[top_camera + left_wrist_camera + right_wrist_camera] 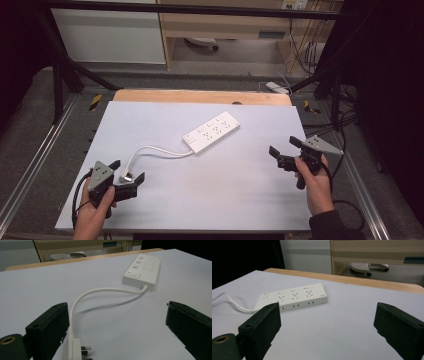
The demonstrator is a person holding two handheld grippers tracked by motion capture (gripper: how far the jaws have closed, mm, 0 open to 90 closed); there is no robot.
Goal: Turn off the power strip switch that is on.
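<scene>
1. Left gripper (131, 171) sits at lower left of the high view, jaws spread wide and grasping nothing. The white plug (75, 349) lies between them, close against one jaw — bottom left of the left gripper view.
2. The step in hand looks like taking the plug. Judgement: centre the jaws on the plug body, not on the cord (152, 150) or the metal pins, and close squarely so it does not twist out.
3. Right gripper (285, 146) is held at right of the high view, jaws likewise released and empty, well apart from the power strip (211, 131).
4. Power strip lies at centre of the white table (225, 200), sockets up; in the right gripper view it sits left of centre.
5. Cord arcs from strip to plug — slack enough, but lifting far could drag the strip.
6. Nothing else lies on the table near the plug; a wooden edge (200, 96) runs along the top.
</scene>
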